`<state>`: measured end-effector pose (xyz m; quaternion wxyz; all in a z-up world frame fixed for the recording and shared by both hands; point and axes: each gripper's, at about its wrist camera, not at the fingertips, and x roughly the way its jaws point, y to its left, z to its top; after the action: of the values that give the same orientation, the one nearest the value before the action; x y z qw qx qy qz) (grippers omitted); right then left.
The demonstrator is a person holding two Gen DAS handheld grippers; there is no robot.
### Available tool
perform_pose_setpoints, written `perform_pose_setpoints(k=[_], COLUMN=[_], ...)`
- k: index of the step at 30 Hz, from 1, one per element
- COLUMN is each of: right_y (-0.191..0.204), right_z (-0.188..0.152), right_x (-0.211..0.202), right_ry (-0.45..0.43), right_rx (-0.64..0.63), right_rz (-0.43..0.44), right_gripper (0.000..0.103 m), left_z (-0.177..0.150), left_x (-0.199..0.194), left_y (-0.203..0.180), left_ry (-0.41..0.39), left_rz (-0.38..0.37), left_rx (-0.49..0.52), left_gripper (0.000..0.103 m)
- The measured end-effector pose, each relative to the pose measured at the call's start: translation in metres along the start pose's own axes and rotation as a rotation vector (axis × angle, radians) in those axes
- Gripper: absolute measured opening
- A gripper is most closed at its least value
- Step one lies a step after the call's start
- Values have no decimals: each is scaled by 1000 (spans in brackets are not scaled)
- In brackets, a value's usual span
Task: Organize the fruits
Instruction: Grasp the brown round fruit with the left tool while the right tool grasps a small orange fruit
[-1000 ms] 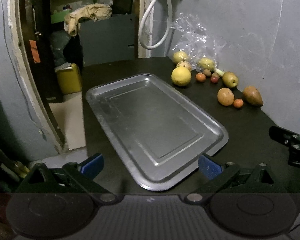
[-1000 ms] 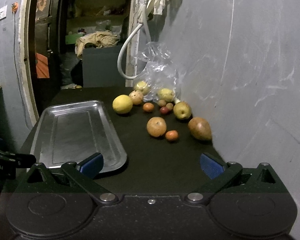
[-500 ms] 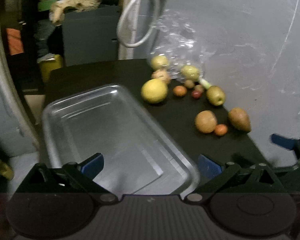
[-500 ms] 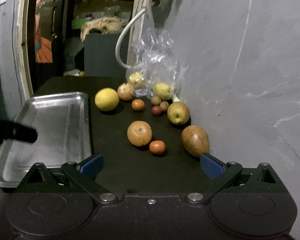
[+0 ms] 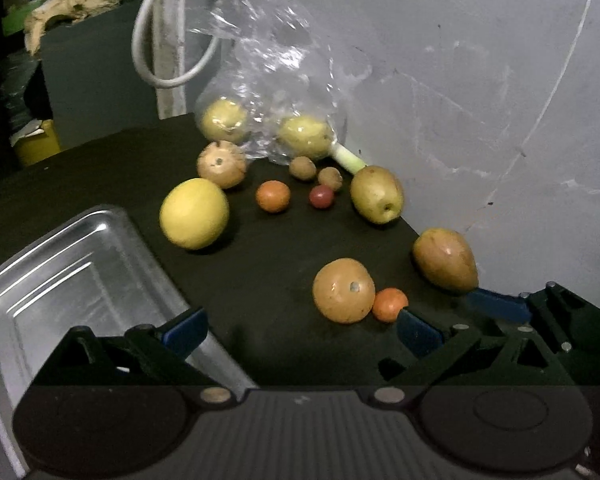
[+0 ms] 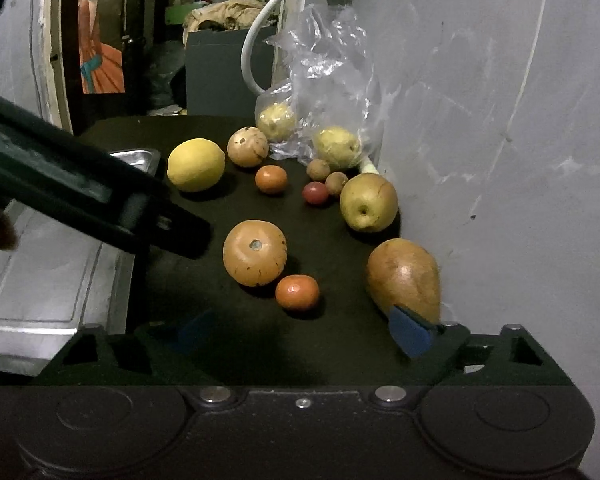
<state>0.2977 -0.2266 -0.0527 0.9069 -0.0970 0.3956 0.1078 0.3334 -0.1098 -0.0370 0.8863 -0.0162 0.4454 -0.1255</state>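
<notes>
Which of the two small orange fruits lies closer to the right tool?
The small orange fruit beside the round brown fruit, just ahead of the right tool. The other orange one sits further back, by the large yellow fruit.

Scuffed grey wall [image 6: 500, 120], dark tabletop [image 5: 100, 168], dim doorway beyond.

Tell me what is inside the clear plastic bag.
Two yellowish fruits sit inside the plastic bag, seen through the film. Crumpled folds blur its upper part, so anything more there cannot be made out.
</notes>
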Motion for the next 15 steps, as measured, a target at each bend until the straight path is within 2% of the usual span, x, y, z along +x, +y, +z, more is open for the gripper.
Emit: perform_pose_setpoints(k=[7,12,15], right_y=[-4,-8,-9], right_z=[1,4,5], right_x=[16,25,29], right_ry=[12,9,5], right_rx=[3,31,35], right_rz=[33,27,26], right_gripper=[75,67,60], left_z=[10,14,17], left_x=[32,45,50], left_y=[-12,-17,-18], left_ry=[46,41,45], left_rz=[14,26,27], left_rx=[10,-13,-20], left_gripper=[102,102,98])
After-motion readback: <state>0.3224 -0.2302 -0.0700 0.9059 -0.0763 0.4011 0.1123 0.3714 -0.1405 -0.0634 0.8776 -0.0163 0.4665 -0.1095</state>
